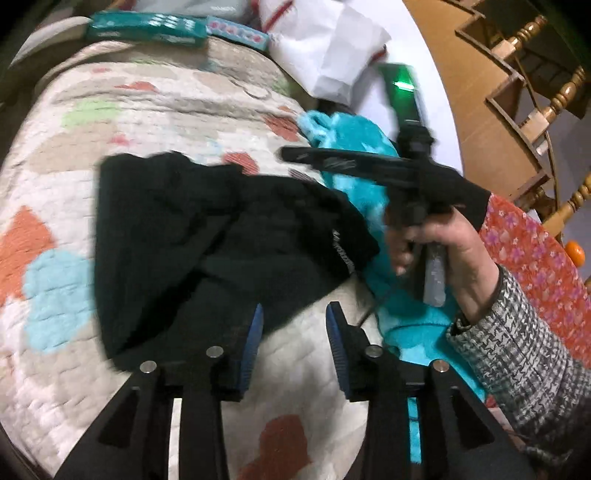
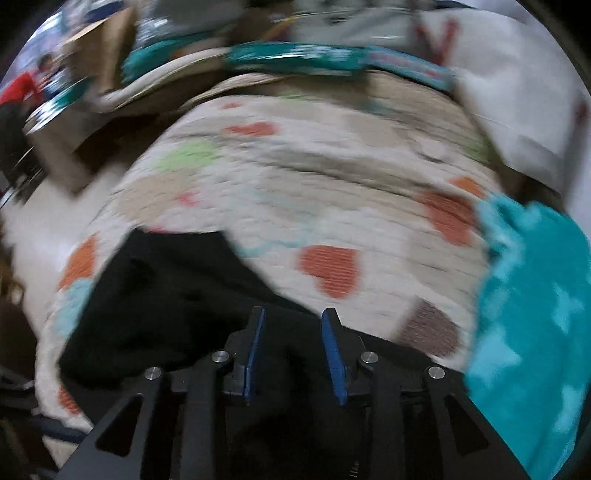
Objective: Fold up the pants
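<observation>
Quilted bedding (image 1: 155, 110), cream with orange, blue and green patches, fills both views and bulges up like a rounded mattress top, with wooden chair spindles (image 1: 557, 99) off to the far right and a white pillow or bag (image 1: 332, 40) at the far edge beside two teal boxes (image 1: 147, 27). On the near half of that quilt lies the black pants (image 1: 207, 236), bunched into an uneven heap with a flap raised along its right edge rather than laid flat; in the right wrist view the same dark cloth (image 2: 166, 295) spreads under and to the left of the tool. A turquoise fleece blanket (image 1: 351, 147) sits just right of the pants, touching or nearly touching their edge. The right gripper (image 1: 295, 155) is seen from the left camera held by a hand (image 1: 443, 240) in a grey patterned sleeve (image 1: 517, 350), above the blanket and the right edge of the pants; its own camera shows its blue pads (image 2: 332, 354) parted with nothing pressed between them. The left gripper (image 1: 295, 332) likewise stands released, its pads apart over the near hem, the cloth beside one pad but not pinched. Both views are smeared by motion, so the main risk I judge is a mistimed grab: closing while swinging could catch only one layer, or snag the fleece along with the pants. Since the pile is lumpy, a fold made now would likely come out crooked unless it is first spread flat.
</observation>
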Demonstrator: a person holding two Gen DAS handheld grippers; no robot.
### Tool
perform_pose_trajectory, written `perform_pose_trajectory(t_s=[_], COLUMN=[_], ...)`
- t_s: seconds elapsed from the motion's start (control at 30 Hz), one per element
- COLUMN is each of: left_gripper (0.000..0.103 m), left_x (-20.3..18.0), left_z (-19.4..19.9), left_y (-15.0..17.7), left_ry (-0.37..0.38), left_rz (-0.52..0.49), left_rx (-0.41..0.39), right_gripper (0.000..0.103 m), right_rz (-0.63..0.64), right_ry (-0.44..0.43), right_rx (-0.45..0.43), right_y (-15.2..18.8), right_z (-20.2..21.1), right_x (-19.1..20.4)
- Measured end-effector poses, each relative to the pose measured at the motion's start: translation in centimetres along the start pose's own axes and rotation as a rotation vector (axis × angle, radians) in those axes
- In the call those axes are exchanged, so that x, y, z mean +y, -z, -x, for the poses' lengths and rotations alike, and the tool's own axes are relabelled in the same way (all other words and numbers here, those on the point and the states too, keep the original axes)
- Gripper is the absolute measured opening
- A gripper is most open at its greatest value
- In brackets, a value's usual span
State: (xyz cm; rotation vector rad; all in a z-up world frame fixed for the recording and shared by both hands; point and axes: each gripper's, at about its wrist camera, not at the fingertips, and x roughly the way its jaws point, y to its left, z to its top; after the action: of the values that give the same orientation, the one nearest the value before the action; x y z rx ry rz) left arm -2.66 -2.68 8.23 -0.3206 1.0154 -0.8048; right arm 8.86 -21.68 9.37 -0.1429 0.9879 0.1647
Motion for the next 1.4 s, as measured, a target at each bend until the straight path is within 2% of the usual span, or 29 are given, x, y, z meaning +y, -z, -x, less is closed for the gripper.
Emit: perform_pose_trajectory(t_s=[0.07,0.13,0.2,0.27,0.37,0.53,0.6,0.63,0.7,0.73,0.77,0.87,0.97,1.03,1.13,1.23,1.3,1.37,1.4], left_gripper=[0.041,0.042,0.042,0.042,0.042,0.042,0.042,0.042,0.043,0.042,0.042,0.043,0.043,0.043,0.043,0.043,0.043,0.042,0.033], left_x=[1.8,3.9,5.2,6.9,7.7,7.5,7.9,8.2,8.8,9.1,9.3,9.6,9.5,9.1,8.3,7.9,7.8,7.6,7.4], left_z=[1.4,2.3,2.5,3.1,2.7,0.9,1.2,1.6,2.4,2.8,3.2,3.5,2.2,1.2,-0.1,-1.4,-2.1,-2.5,-2.7], left_y=[-0.1,-0.6,-1.3,-1.8,-1.7,-0.7,-0.3,-0.1,0.0,0.1,0.0,-0.4,-1.5,-1.9,-1.7,-1.2,-0.8,-0.5,-0.3], left_ry=[-0.04,-0.101,-0.169,-0.208,-0.212,-0.23,-0.237,-0.243,-0.247,-0.241,-0.233,-0.215,-0.19,-0.177,-0.158,-0.142,-0.127,-0.124,-0.124], left_rz=[0.057,0.128,0.154,0.172,0.203,0.227,0.242,0.248,0.264,0.272,0.28,0.286,0.287,0.277,0.252,0.247,0.245,0.23,0.217], left_rx=[-0.047,-0.083,-0.111,-0.125,-0.127,-0.123,-0.126,-0.131,-0.144,-0.152,-0.164,-0.184,-0.169,-0.153,-0.128,-0.108,-0.1,-0.101,-0.102], right_gripper=[0.034,0.034,0.034,0.034,0.034,0.037,0.053,0.056,0.053,0.052,0.048,0.047,0.047,0.048,0.05,0.05,0.05,0.051,0.051], right_rz=[-0.045,-0.056,-0.029,0.037,0.115,0.13,0.141,0.164,0.232,0.265,0.265,0.192,0.101,0.066,0.083,0.096,0.125,0.16,0.169], right_ry=[-0.081,-0.227,-0.311,-0.335,-0.296,-0.25,-0.162,-0.115,-0.004,0.065,0.097,0.126,0.161,0.183,0.247,0.187,0.079,-0.076,-0.125], right_rx=[-0.07,-0.107,-0.093,-0.069,-0.058,-0.037,-0.024,-0.01,0.035,0.062,0.082,0.153,0.233,0.252,0.252,0.161,0.089,0.064,0.066], right_y=[-0.4,-0.9,-1.1,-1.0,-1.0,-1.2,-1.2,-1.0,-0.4,0.4,1.3,3.8,6.8,7.6,7.6,5.6,3.2,0.5,-0.5], right_z=[2.0,3.4,3.5,2.8,1.7,0.3,-0.8,-1.4,-2.5,-2.8,-2.7,-1.5,-0.1,1.2,3.1,5.1,5.6,4.4,3.7], right_x=[0.0,1.3,3.4,5.9,8.3,11.5,13.7,14.6,15.6,15.5,14.7,10.8,6.6,5.1,4.8,5.7,7.2,9.2,10.1])
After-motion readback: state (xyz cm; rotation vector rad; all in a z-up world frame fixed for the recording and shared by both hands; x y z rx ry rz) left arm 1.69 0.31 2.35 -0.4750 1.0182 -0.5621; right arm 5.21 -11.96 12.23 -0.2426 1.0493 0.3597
